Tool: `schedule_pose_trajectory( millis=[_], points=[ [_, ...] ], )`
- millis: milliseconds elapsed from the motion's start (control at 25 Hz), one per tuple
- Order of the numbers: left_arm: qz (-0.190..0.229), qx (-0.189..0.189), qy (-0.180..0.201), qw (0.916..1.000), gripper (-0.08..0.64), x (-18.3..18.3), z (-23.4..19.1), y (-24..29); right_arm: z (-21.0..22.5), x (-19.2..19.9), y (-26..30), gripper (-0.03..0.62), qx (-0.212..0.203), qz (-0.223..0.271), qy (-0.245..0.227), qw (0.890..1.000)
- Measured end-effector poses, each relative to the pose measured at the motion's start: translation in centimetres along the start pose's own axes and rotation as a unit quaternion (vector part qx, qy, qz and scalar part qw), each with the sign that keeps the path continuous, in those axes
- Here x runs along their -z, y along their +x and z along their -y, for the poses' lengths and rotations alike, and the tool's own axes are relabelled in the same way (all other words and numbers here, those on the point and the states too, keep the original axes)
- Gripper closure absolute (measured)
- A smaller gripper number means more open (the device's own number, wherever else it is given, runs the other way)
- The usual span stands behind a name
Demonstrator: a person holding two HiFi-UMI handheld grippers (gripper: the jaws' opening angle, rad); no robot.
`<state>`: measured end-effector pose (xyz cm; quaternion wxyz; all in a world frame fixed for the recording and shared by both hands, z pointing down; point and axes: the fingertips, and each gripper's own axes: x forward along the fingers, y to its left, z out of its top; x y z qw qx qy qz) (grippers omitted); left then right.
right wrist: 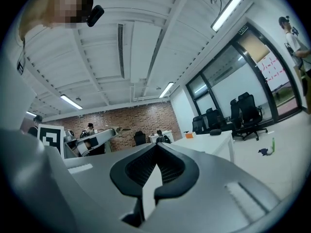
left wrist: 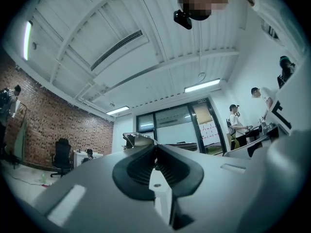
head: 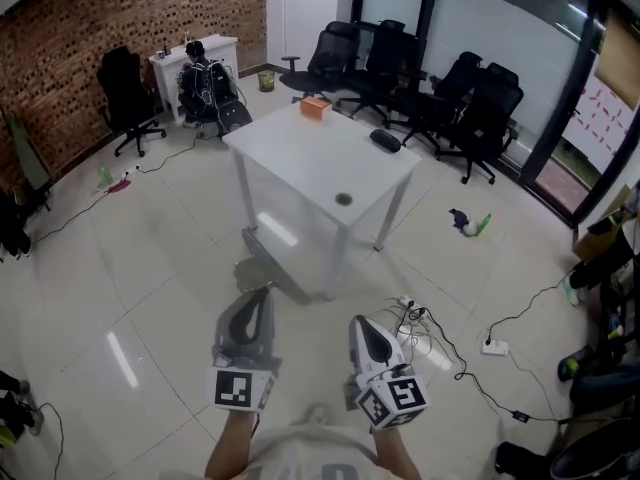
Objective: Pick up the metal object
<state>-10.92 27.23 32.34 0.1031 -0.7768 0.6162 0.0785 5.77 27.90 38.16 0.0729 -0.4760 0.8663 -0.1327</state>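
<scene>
A small round dark metal object (head: 344, 199) lies near the front edge of the white table (head: 300, 153), seen only in the head view. An orange box (head: 316, 107) and a black mouse-like item (head: 385, 140) sit farther back on the same table. My left gripper (head: 264, 290) and right gripper (head: 356, 320) hover low over the floor, well short of the table, side by side. Both are shut with nothing between the jaws. The left gripper (left wrist: 155, 145) tilts up toward the ceiling. The right gripper (right wrist: 156, 144) looks past the table (right wrist: 214, 142) and the orange box (right wrist: 189, 135).
Black office chairs (head: 430, 88) crowd behind the table along the glass wall. Cables and a power strip (head: 494, 346) lie on the tiled floor to the right. A small white desk (head: 195, 63) stands by the brick wall. People (left wrist: 235, 123) stand off to one side.
</scene>
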Motion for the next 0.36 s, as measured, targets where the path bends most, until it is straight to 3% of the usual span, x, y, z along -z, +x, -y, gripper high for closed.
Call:
schedule_pose_trajectory(
  millis=[360],
  points=[
    [-0.011,-0.014,0.002,0.9998,0.548,0.8,-0.9,-1.2,-0.7,1.2,-0.4,0.581,0.002,-0.011,-0.021,1.000]
  ],
)
